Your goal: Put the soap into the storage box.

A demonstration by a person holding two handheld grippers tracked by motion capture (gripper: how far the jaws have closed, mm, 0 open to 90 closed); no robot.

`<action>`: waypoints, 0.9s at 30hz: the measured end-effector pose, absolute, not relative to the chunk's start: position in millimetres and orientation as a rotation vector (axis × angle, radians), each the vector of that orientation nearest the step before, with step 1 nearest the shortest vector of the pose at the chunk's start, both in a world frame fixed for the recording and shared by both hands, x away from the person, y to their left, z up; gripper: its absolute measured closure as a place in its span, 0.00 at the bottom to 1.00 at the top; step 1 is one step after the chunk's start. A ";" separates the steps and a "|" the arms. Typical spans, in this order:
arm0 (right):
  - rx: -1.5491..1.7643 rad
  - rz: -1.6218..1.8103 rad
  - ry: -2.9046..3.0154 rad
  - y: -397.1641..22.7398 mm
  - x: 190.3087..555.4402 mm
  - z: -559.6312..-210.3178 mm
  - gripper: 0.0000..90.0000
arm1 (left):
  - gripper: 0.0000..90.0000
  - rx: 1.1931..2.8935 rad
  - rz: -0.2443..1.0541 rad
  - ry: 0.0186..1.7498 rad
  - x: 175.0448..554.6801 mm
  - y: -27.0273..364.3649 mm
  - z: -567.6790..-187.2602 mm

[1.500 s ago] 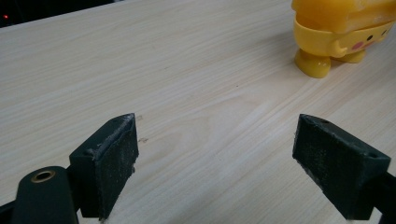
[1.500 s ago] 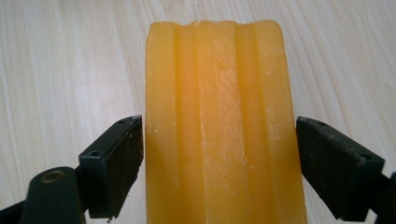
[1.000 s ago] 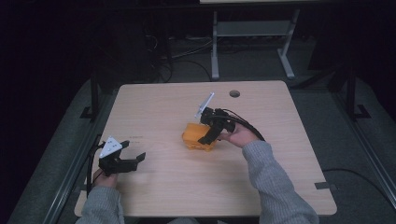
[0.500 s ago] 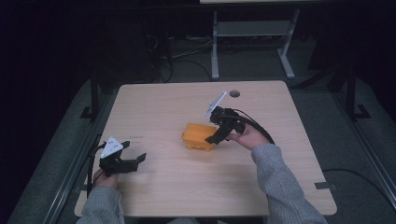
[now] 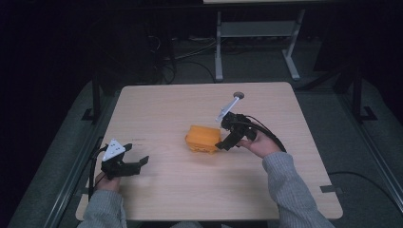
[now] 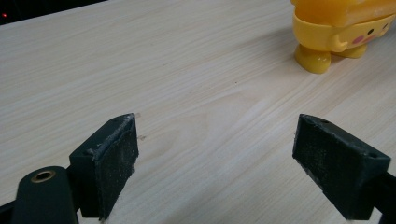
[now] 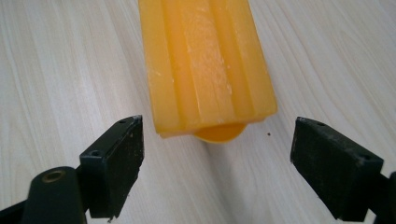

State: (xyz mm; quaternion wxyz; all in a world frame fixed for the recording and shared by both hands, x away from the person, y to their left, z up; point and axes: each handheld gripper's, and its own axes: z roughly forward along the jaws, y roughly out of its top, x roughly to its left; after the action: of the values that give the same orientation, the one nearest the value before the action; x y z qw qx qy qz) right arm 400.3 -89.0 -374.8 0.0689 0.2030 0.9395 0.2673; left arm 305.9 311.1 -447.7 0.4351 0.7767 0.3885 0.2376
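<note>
While tilted down, the right hand-held gripper gapes beside the yellow box.

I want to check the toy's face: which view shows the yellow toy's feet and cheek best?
The left gripper view: the yellow toy shows feet and pink cheek. The right gripper view shows its ridged top; the high view, a small orange block.

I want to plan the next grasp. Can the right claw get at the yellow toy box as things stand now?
Probably yes. The right claw sits open right at the end of the yellow toy box, which lies on the table. In the right gripper view the box end lies ahead between the spread jaws, with nothing in the way.
</note>
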 end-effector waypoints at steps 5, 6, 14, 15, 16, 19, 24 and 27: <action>0.637 0.807 2.826 -97.2 398.0 -378.8 0.19 | 0.15 1.936 0.587 0.969 305.5 310.6 -447.7; 0.637 0.807 2.826 -97.2 398.0 -378.8 0.19 | 0.15 1.938 0.589 0.968 305.6 310.6 -447.8; 0.668 0.818 2.818 -105.7 391.3 -380.7 0.19 | 0.15 1.935 0.589 0.969 305.6 310.6 -447.9; 0.669 0.819 2.817 -106.8 390.3 -381.8 0.19 | 0.15 1.942 0.588 0.971 305.6 310.9 -447.7; 0.675 0.821 2.816 -108.2 388.8 -383.2 0.19 | 0.15 1.943 0.587 0.974 305.6 310.8 -447.7; 0.693 0.810 2.822 -112.8 386.1 -387.4 0.19 | 0.15 1.944 0.589 0.968 305.7 310.4 -447.8; 0.728 0.814 2.818 -123.9 379.8 -392.6 0.19 | 0.15 1.944 0.586 0.971 305.9 309.8 -448.5; 0.734 0.836 2.811 -128.9 376.7 -392.0 0.19 | 0.15 1.945 0.588 0.969 305.9 309.6 -448.6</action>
State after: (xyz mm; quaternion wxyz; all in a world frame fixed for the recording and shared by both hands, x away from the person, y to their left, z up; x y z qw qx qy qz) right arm 376.7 -128.9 -392.0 0.0592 0.2424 0.9282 0.2760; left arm 305.9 309.6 -448.6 0.4307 0.7798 0.3884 0.2358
